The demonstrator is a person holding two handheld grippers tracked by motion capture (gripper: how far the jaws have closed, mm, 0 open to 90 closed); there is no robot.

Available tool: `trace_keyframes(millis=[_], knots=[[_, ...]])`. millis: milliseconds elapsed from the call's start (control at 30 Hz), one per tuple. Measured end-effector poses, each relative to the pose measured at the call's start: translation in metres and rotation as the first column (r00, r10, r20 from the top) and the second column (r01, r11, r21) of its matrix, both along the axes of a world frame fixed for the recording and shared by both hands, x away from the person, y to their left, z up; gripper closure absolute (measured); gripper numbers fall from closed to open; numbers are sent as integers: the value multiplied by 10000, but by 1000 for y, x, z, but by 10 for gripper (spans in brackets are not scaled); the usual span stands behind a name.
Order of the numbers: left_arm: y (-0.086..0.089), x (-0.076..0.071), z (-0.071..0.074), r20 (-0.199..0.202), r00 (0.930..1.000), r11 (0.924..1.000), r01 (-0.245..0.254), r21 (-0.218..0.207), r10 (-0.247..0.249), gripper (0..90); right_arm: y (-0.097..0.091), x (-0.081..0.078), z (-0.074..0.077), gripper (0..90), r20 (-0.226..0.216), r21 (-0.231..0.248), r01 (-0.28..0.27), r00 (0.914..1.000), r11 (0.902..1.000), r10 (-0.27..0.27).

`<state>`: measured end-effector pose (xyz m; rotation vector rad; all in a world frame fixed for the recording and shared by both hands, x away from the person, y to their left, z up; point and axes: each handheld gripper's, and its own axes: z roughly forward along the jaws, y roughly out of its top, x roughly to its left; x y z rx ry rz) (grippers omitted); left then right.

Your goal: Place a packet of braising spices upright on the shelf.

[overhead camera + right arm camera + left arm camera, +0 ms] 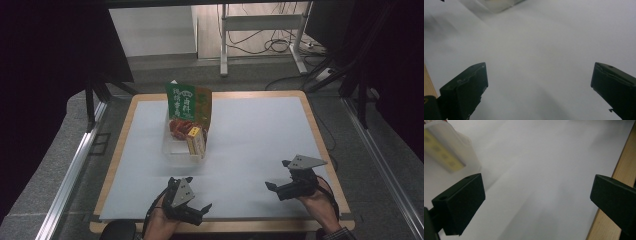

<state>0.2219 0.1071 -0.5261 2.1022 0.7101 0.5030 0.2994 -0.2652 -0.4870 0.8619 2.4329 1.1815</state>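
Note:
A clear plastic container (172, 150) stands on the white sheet near the table's middle. It holds a tall green packet (182, 102), a red packet (180, 127) and a yellow box (196, 142). My left gripper (192, 196) is at the front edge, left of centre, open with nothing between its jaws. My right gripper (276, 174) is at the front right, also open and empty. In the left gripper view, the left gripper (537, 195) looks along bare sheet, with the container (461, 147) blurred at the top left. In the right gripper view, the right gripper (539, 82) is over the sheet, with the container's corner (499, 5) at the top.
The white sheet (250, 135) covers most of the wooden table (320, 135). The table's wood edge (621, 165) runs close by the left gripper's right-hand jaw. Metal rails flank the table, and a desk frame (260, 25) with cables stands on the floor beyond.

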Motion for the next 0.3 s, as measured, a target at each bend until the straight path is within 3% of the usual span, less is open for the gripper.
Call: trace_keyframes(millis=[133,300], knots=[[-1,0,-1,8,10000,9999,-21,153,21,0,-2,1,-7,8,-98,-411,99,9999,9991,-103],[0,1,0,-59,9999,9998,-144,139,145,0,-3,4,-13,8,-390,-412,59,9992,9991,-75]])
